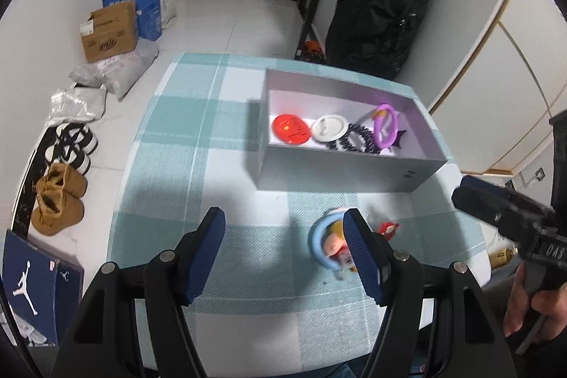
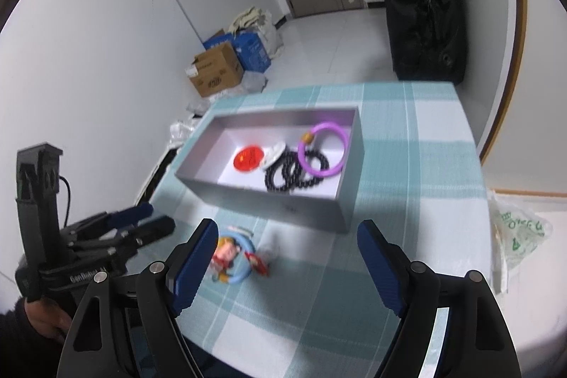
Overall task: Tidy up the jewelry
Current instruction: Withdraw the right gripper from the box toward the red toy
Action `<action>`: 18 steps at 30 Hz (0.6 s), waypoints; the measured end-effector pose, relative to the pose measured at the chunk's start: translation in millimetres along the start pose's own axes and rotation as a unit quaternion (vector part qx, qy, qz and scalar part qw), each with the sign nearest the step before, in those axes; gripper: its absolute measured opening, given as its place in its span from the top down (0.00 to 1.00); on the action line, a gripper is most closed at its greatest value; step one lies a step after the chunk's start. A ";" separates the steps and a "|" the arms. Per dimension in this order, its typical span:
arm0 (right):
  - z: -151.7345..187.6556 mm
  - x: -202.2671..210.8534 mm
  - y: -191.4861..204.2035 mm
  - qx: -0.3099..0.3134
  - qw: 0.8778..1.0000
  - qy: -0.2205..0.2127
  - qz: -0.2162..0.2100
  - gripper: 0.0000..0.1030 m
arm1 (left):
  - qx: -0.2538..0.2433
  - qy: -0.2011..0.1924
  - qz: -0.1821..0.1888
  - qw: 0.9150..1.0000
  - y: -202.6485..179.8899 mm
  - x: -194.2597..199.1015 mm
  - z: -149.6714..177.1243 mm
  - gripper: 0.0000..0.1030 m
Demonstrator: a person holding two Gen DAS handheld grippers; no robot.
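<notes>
A grey open box (image 1: 340, 170) (image 2: 255, 197) stands on the checked tablecloth. In it lie a red disc (image 1: 290, 128) (image 2: 249, 158), a white disc (image 1: 330, 128) (image 2: 274, 153), black bead bracelets (image 1: 354, 141) (image 2: 294, 174) and a purple bangle (image 1: 386, 126) (image 2: 323, 149). In front of the box lie a light blue bangle (image 1: 319, 241) (image 2: 244, 266) with a small doll charm (image 2: 225, 254) and a red trinket (image 1: 388, 229) (image 2: 258, 263). My left gripper (image 1: 283, 254) is open above the cloth, its right finger beside the blue bangle. My right gripper (image 2: 287, 268) is open, empty, right of the bangle.
The table (image 1: 170, 137) edge drops to a white floor at the left, with shoes (image 1: 60, 197), cardboard boxes (image 1: 110, 30) (image 2: 216, 73) and plastic bags. A black bag (image 1: 382, 9) hangs behind the table. A plastic bag (image 2: 514, 232) lies at the table's right.
</notes>
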State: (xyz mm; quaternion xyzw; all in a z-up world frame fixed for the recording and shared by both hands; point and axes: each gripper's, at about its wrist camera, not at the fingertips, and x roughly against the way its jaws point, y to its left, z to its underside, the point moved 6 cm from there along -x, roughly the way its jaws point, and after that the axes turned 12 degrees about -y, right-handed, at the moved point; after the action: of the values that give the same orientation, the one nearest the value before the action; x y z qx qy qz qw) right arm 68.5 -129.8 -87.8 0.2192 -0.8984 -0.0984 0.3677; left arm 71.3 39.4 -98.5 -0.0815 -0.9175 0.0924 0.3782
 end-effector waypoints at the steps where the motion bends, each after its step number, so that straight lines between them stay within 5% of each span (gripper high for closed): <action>1: 3.7 -2.9 1.1 0.001 1.000 0.009 -0.003 0.22 | 0.002 0.001 -0.001 1.000 1.4 0.2 1.4 0.37; 6: 18.6 -17.2 5.5 0.010 0.999 0.041 -0.005 0.24 | 0.014 0.009 -0.011 1.000 13.6 1.7 7.5 0.37; 13: 37.0 -38.9 12.4 0.013 0.997 0.081 -0.008 0.51 | 0.024 0.025 -0.015 0.999 23.0 -0.8 13.1 0.37; 18: 39.7 -46.2 20.1 0.023 0.996 0.085 -0.008 0.53 | 0.029 0.026 -0.009 0.999 26.1 0.0 13.6 0.37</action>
State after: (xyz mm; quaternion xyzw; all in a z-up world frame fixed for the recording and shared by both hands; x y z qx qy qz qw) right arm 63.4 -89.9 -137.7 0.2425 -0.8641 -0.0612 0.4367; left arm 63.8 63.3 -114.0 -0.0648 -0.9048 0.1136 0.4052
